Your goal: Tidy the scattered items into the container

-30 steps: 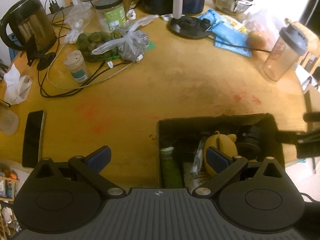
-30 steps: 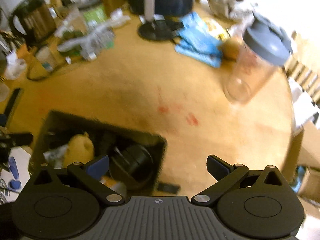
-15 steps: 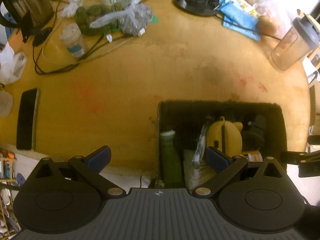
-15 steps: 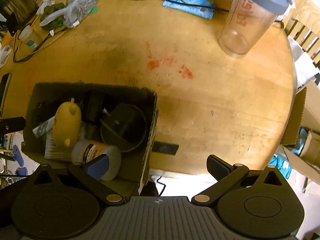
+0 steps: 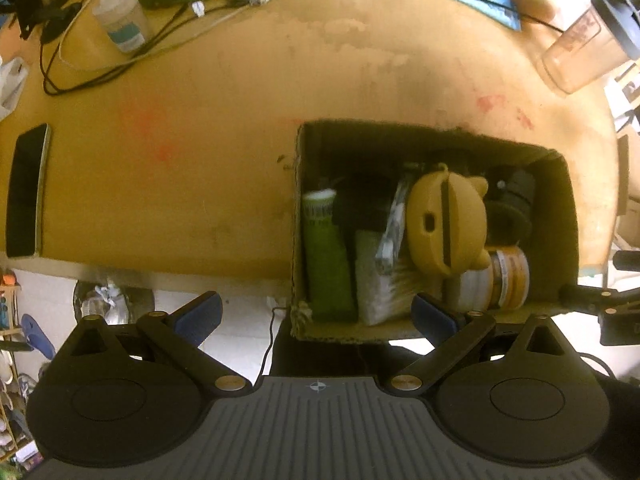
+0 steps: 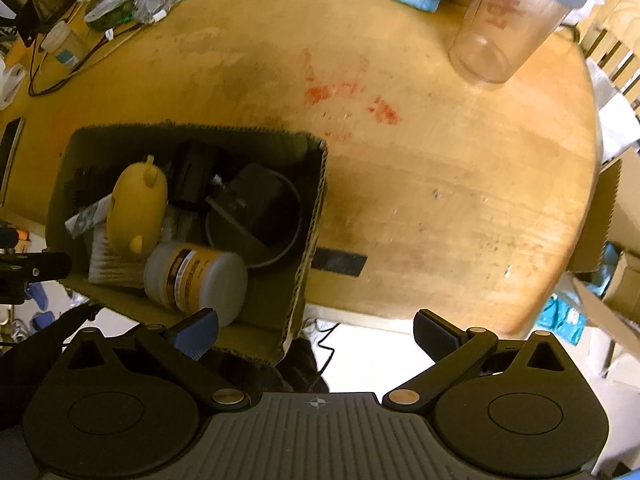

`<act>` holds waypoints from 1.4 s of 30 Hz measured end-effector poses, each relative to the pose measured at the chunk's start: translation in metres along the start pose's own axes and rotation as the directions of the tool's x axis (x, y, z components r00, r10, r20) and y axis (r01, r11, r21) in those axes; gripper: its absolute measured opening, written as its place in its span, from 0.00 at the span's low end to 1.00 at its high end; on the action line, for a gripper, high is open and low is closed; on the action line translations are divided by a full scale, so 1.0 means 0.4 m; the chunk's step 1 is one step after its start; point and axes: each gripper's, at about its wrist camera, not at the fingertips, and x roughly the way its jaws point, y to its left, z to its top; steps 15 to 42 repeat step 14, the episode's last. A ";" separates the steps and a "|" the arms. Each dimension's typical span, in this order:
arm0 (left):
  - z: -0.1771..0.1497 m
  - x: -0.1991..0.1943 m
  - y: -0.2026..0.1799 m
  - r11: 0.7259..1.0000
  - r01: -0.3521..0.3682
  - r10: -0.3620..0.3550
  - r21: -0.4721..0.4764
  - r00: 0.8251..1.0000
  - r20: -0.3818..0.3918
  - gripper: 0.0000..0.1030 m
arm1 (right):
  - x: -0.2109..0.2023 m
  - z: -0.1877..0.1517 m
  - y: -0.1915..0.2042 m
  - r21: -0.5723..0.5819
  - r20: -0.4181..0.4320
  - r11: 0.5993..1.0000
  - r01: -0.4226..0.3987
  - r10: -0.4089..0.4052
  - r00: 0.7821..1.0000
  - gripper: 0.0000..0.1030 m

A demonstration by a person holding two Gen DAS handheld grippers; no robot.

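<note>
Both sets of jaws gape apart, empty, above the box (image 5: 436,132) at the tabletop (image 5: 200,160) edge; it's packed, and nothing loose seems nearby, perhaps the phone (image 5: 26,190) far left.

In the box (image 6: 316,200), the dark items (image 6: 192,176) at its twelve o'clock end blur together, perhaps a case; I cannot tell. The toy (image 5: 448,224) hides most of the brush (image 5: 396,280). The shaker (image 5: 588,48) is cut off at two o'clock.
</note>
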 end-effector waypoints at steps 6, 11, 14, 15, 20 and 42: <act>-0.010 0.026 0.011 1.000 0.009 -0.009 -0.014 0.998 -0.063 1.00 | 0.018 0.000 0.000 0.000 -0.038 1.000 0.003 -0.003 0.999 1.00; -0.012 0.036 0.010 0.999 0.038 -0.039 -0.009 0.995 -0.097 1.00 | 0.026 0.004 -0.012 0.023 -0.056 1.000 -0.009 0.010 0.998 1.00; -0.007 0.033 0.010 0.999 0.052 -0.052 -0.003 0.995 -0.090 1.00 | 0.028 0.009 -0.020 0.036 -0.061 0.999 -0.005 0.007 0.998 1.00; -0.007 0.033 0.010 0.999 0.052 -0.052 -0.003 0.995 -0.090 1.00 | 0.028 0.009 -0.020 0.036 -0.061 0.999 -0.005 0.007 0.998 1.00; -0.007 0.033 0.010 0.999 0.052 -0.052 -0.003 0.995 -0.090 1.00 | 0.028 0.009 -0.020 0.036 -0.061 0.999 -0.005 0.007 0.998 1.00; -0.007 0.033 0.010 0.999 0.052 -0.052 -0.003 0.995 -0.090 1.00 | 0.028 0.009 -0.020 0.036 -0.061 0.999 -0.005 0.007 0.998 1.00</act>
